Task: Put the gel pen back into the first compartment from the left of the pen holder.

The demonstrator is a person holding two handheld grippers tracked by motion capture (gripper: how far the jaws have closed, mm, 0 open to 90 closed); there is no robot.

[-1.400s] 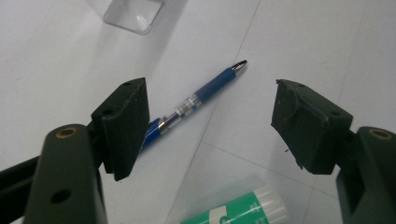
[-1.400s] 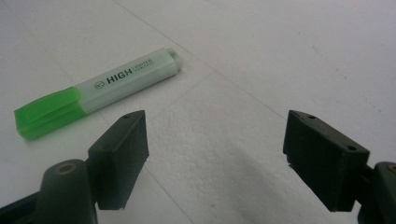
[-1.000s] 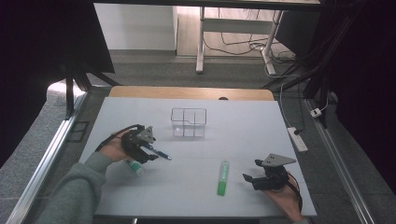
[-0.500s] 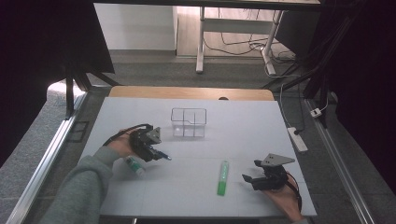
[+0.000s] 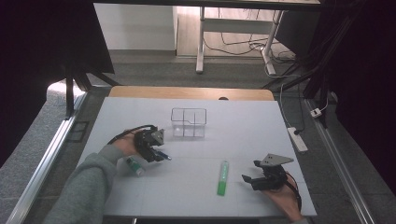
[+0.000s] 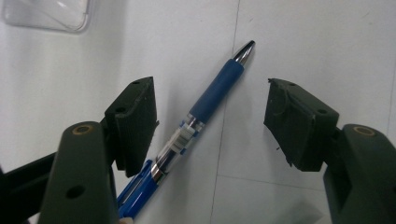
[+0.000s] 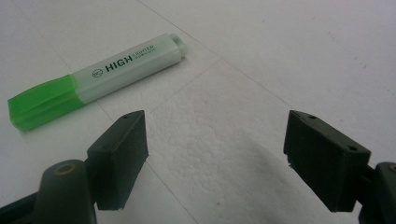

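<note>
Currently on a white worktop (image 5: 243, 121): left hand-held gripper (image 5: 158, 151) low over the left half, jaws spread wide and holding nothing. Seen from the high view, left forearm in a grey sleeve (image 5: 86, 186) angled in from the bottom left corner, hand (image 5: 125, 145) wrapped around the gripper body, jaws pointed toward the middle of the worktop. Blue ballpoint pen (image 6: 205, 100) lying flat between the open jaws in the left gripper view, silver tip aimed away from the camera, blue grip section midway, clear barrel running back close beside one jaw; contact with that jaw cannot be told. Small green-capped cylinder (image 5: 135, 165) lying just beside the left hand, on the near side.

Right hand-held gripper (image 5: 250, 179) down near the front right of the worktop, grey three-cornered plate on top, hand (image 5: 285, 200) entering from the bottom edge, jaws pointed left. Jaws wide apart and empty in the right gripper view, bare worktop between them. Green highlighter (image 7: 100, 77) lying flat beyond those jaws, apart from them, green cap toward one end, pale body printed "HIGH". Same highlighter near the right gripper in the high view, lengthwise front to back.

Clear compartmented plastic box (image 5: 188, 122) farther back near the centre, well apart from both grippers.
</note>
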